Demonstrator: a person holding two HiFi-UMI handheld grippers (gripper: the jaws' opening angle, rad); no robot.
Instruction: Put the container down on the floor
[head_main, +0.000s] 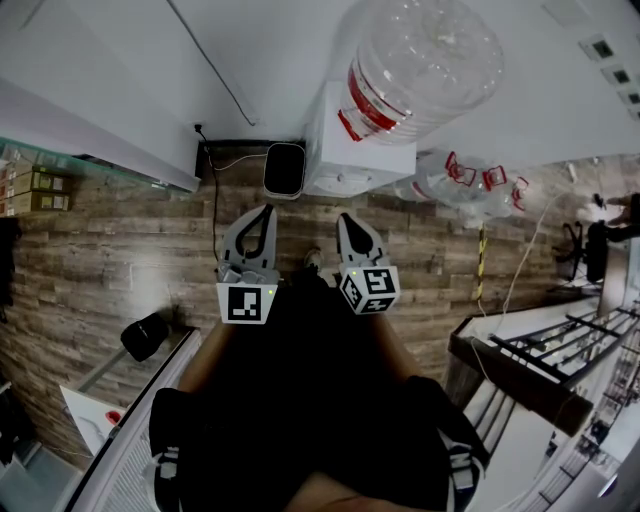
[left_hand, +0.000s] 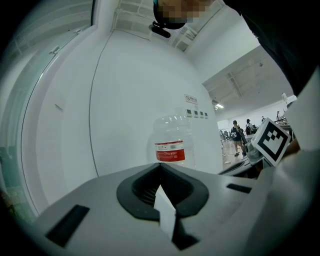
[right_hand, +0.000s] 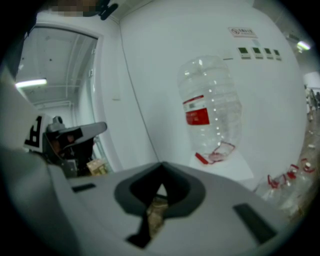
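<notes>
Left gripper (head_main: 266, 210) jaws together, tips meeting, nothing between them; confirmed in left gripper view (left_hand: 160, 165). Right gripper (head_main: 345, 218) same: jaws closed tip to tip, empty (right_hand: 161, 164). Both held side by side, near each other but apart, close to the person's dark-clothed body, each with its black-and-white marker cube (head_main: 247, 302) at the near end.

Beyond the tips: brown wood-plank floor (head_main: 120, 250), then a white box-shaped water dispenser (head_main: 350, 155) against the far white wall. The large clear plastic water container with a red label (head_main: 425, 65) sits neck-down on top of the dispenser, not on the floor, well apart from both grippers. It shows straight ahead in the left gripper view (left_hand: 173, 147) and to the right of centre in the right gripper view (right_hand: 210, 110).

Just left of the dispenser, a small white unit with a dark front (head_main: 285, 170). To its right, empty clear jugs with red handles (head_main: 470, 180) lie on the floor.
</notes>
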